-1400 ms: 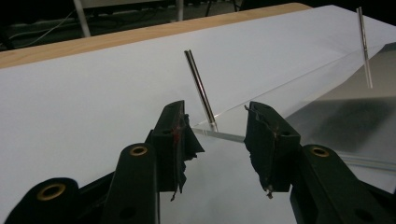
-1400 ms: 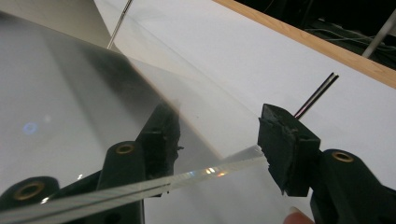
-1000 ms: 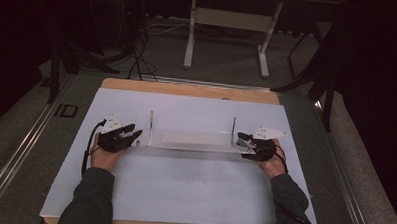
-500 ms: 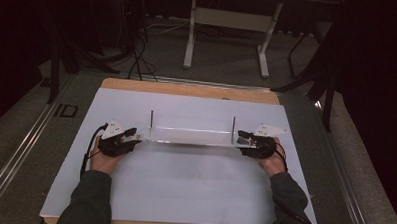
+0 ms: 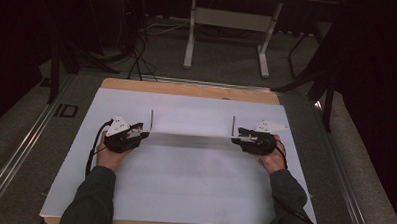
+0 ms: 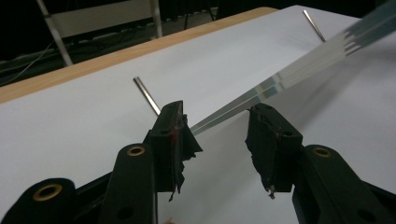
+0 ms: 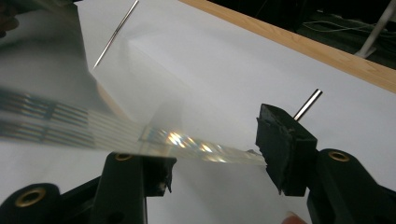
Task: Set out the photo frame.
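Clear plastic strip [image 5: 190, 140] spans between our hands above the white sheet [image 5: 184, 181], just before two upright metal pins [image 5: 151, 119]. Our left gripper [image 5: 141, 134] and right gripper [image 5: 237, 140] face inward, jaws parted around its ends, forearms low.

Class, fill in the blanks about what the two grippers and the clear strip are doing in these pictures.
1. The clear strip spans between ____ grippers.
2. The sheet covering the table is ____.
3. ____ metal pins stand upright.
4. The left gripper has its jaws ____.

Missing words: two; white; two; open
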Available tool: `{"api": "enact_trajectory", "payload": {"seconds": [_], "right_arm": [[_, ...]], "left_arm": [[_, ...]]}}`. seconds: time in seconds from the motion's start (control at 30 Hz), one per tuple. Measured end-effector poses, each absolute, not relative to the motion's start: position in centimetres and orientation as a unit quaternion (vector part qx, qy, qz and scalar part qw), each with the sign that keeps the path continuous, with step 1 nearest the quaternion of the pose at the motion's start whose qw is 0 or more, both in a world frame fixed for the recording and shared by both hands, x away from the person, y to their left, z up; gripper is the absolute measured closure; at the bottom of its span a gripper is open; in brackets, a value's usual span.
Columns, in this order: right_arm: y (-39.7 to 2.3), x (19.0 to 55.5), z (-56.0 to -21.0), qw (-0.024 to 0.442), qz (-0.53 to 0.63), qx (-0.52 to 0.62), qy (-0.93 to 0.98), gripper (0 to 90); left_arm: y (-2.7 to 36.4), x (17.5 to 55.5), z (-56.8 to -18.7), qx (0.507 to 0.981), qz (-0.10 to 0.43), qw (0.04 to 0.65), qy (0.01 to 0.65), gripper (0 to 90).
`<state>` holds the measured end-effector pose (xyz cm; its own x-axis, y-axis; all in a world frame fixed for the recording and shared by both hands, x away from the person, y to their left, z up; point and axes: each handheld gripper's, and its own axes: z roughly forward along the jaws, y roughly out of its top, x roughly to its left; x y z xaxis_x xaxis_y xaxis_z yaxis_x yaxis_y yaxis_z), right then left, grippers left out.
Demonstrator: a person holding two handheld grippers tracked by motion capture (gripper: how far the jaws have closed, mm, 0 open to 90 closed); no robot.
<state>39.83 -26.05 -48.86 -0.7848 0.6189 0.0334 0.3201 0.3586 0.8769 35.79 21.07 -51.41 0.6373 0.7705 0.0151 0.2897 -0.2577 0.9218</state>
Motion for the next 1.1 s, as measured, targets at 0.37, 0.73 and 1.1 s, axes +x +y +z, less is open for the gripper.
{"api": "enact_trajectory", "payload": {"seconds": [0.37,0.73,1.1], "right_arm": [[-26.1,40.6,-48.4,0.159,0.5,0.303,0.796,50.8],[-26.0,41.0,-48.4,0.173,0.512,0.312,0.782,51.7],[-25.9,41.4,-48.4,0.177,0.516,0.318,0.775,52.2]], "left_arm": [[20.5,36.8,-50.8,0.746,0.248,0.506,0.354,56.6],[20.1,37.4,-50.5,0.741,0.255,0.507,0.36,56.4],[20.2,37.7,-50.5,0.729,0.261,0.515,0.369,54.6]]}}
